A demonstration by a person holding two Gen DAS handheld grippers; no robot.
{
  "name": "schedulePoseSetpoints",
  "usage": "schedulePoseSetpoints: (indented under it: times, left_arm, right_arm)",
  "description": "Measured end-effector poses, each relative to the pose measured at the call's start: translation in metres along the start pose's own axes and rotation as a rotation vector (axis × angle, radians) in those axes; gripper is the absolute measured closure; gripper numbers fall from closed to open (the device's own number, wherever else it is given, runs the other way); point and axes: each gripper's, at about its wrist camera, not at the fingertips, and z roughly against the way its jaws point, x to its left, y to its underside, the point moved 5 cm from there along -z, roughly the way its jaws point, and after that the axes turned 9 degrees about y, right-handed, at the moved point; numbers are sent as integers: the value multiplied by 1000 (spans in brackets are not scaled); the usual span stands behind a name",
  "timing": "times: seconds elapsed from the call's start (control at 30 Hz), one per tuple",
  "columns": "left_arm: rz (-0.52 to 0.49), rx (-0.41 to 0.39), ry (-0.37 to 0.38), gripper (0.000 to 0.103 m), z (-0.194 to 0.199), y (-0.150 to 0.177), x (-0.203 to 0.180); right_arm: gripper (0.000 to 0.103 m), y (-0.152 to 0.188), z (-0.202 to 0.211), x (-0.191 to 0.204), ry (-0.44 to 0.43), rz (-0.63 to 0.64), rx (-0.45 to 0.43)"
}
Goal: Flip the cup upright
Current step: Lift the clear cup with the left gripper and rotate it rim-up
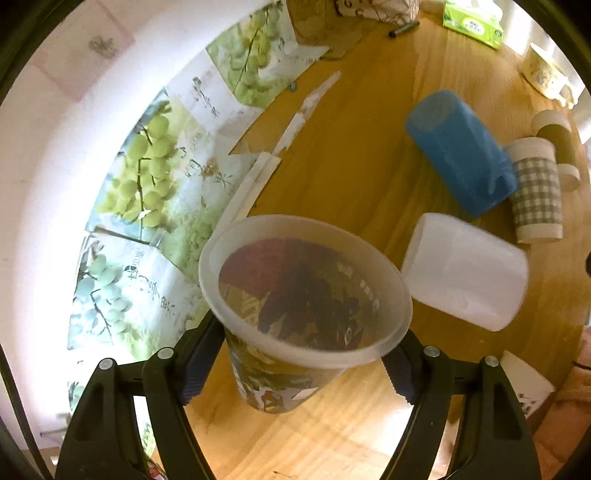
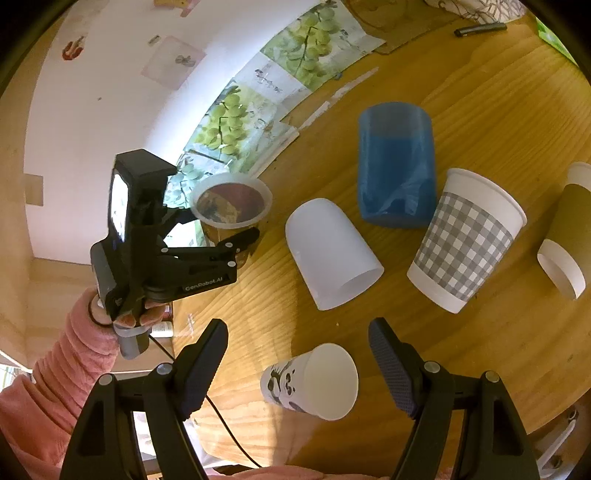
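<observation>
My left gripper [image 1: 304, 363] is shut on a printed cup with a frosted rim [image 1: 295, 314] and holds it mouth up just above the wooden table [image 1: 351, 192]. The same cup [image 2: 231, 206] and the left gripper [image 2: 218, 236] show at the left of the right wrist view. My right gripper [image 2: 297, 363] is open and empty above a small white cup with black drawings [image 2: 314, 380] lying on its side at the table's front edge.
A white cup [image 2: 332, 251], a blue cup [image 2: 395, 162], a grey checked cup [image 2: 465, 240] and a brown-sleeved cup [image 2: 569, 229] lie on the table. Grape-print papers [image 2: 229, 122] lean against the wall at the left. A pen [image 2: 480, 29] lies at the far edge.
</observation>
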Motion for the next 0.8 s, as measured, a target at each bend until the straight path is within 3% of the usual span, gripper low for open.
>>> schedulePoseSetpoints:
  times: [0.2, 0.53, 0.8]
  left_arm:
    - [40, -25, -17, 23, 27, 3, -19]
    - [148, 12, -78, 23, 55, 17, -46]
    - [296, 112, -73, 23, 67, 33, -81]
  right_arm:
    - [24, 8, 14, 1, -10, 28, -10]
    - [24, 24, 39, -6, -32, 90, -18]
    - [24, 34, 60, -25, -34, 113, -4]
